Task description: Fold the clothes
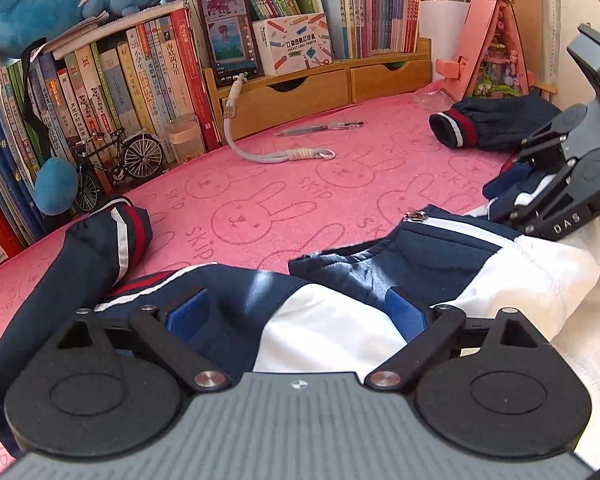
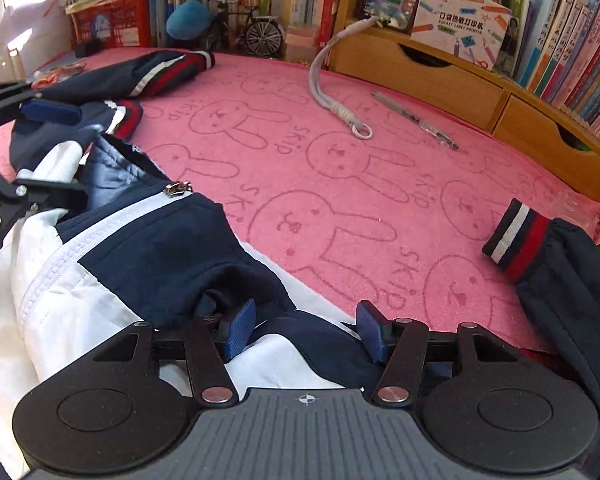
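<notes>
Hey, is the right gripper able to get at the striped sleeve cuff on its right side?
Probably yes. The right gripper is open over the jacket, and only bare pink mat lies between it and the cuff.

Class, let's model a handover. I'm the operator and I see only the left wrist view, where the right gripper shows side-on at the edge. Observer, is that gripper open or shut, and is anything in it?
Observer: In the right wrist view the right gripper is open. Its blue pads stand apart, with navy and white jacket fabric lying loose between them, not pinched.
Operator: The right gripper hides part of the right-hand sleeve from me. Where does that sleeve run?
Observer: From its striped cuff on the pink mat, the sleeve runs back along the right side of the right gripper and out of frame.
</notes>
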